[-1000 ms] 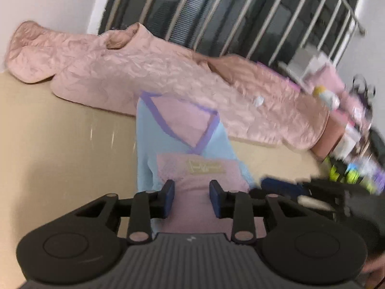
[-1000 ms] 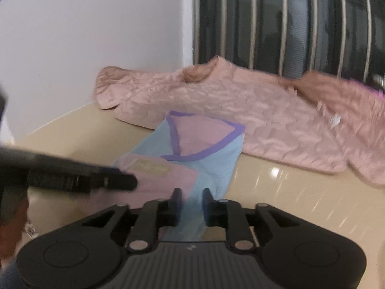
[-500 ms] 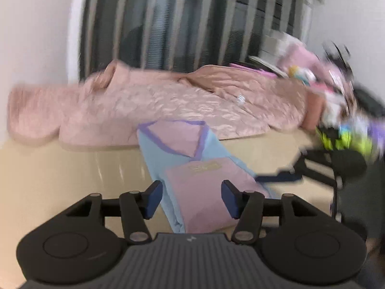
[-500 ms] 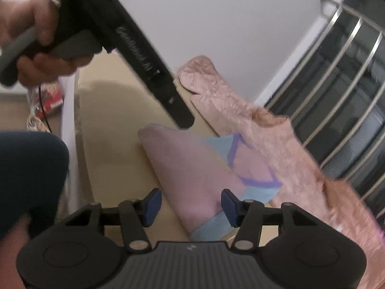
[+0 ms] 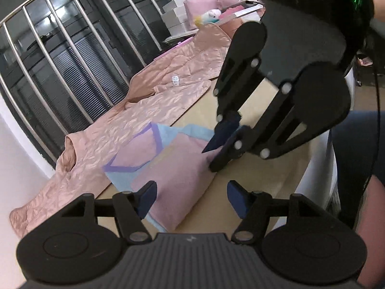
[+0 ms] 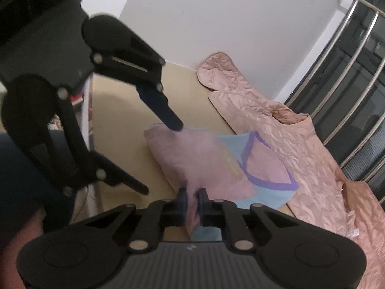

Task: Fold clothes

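My right gripper (image 6: 192,203) has just been closing and now pinches the near corner of the folded garment (image 6: 204,166), with the pink cloth squeezed between its 2 blue pads. My left gripper (image 5: 191,198) has just been opening, and its 2 fingers stand wide apart; the edge of the garment lies below the gap, but the pads do not press it. In the right wrist view, 1 fingertip (image 6: 174,124) of the left gripper sits at the far corner of the pink layer; if it touches the cloth, I cannot tell. The garment is pink on top, light blue under, with a purple band at the neck, and it lies on the beige table (image 5: 259,185), close to its front edge. Behind it, along the wall and the metal railing (image 5: 79,55), a long pink quilted piece (image 5: 149,110) is spread flat, just touching the garment's far side.
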{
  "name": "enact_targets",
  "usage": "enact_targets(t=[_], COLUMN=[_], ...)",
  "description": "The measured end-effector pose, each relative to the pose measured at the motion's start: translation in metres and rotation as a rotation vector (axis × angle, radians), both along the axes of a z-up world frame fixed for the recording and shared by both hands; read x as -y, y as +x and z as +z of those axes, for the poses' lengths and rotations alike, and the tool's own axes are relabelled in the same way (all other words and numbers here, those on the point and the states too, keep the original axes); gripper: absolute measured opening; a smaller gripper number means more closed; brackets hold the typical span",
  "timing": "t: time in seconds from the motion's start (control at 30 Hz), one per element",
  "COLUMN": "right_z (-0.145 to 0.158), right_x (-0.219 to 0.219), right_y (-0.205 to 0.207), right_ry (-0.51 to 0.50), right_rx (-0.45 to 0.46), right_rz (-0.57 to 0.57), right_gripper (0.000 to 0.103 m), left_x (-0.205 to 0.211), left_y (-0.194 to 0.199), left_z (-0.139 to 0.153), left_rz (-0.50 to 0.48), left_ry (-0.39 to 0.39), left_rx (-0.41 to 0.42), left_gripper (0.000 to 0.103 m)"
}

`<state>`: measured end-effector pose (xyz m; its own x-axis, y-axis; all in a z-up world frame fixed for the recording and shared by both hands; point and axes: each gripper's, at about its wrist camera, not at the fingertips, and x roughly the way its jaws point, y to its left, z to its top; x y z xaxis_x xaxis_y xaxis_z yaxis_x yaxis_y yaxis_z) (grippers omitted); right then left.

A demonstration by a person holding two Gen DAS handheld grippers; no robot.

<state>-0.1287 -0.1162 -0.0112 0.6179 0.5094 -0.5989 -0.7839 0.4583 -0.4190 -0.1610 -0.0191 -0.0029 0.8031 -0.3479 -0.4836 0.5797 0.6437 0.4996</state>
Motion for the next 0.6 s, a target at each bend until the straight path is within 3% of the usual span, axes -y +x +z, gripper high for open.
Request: enact_targets(t=[0.07,0.17,0.23,0.3,0.37,0.4,0.43,0.5,0.6], right_z=[0.007,0.017,0.024,0.028,0.026,0.024,0.022,0.015,-0.001], right_x=[0.006,0.017,0.022,0.027,0.028,0.027,0.027,0.023,0.015], right_y=[-0.005,-0.012,-0.016,-0.02,-0.026,-0.03,-0.034,-0.048,-0.059], right_ry=[0.033,0.073,0.089,0.093,0.077,0.061,0.045,-0.005,-0.071], right_rx=[-0.042,-0.096,-0.118,-0.13,-0.109,-0.084,-0.059,0.039,0.142], right_rz=[0.009,0.028,0.039,0.046,0.051,0.055,0.058,0.079,0.094], right_gripper=[0.009,0.008,0.008,0.008,0.011,0.023,0.045,0.061,0.06], left_x=[0.0,0.0,0.001,0.0,-0.004,-0.005,-0.006,-0.008,-0.013], left_y=[-0.002,-0.009,-0.011,-0.011,-0.007,-0.005,-0.004,-0.001,0.004], left_z=[-0.001,-0.002,-0.004,-0.004,-0.001,0.001,0.003,0.009,0.019], left_rz=[-0.012,-0.039,-0.058,-0.074,-0.079,-0.079,-0.079,-0.079,-0.09], left_ry=[0.002,0.002,0.016,0.027,0.006,-0.005,-0.011,-0.032,-0.085], left_rx=[-0.001,0.003,0.003,-0.014,-0.061,-0.069,-0.076,-0.101,-0.154], left_gripper=[0.065,0.055,0.035,0.022,0.02,0.018,0.017,0.017,0.016])
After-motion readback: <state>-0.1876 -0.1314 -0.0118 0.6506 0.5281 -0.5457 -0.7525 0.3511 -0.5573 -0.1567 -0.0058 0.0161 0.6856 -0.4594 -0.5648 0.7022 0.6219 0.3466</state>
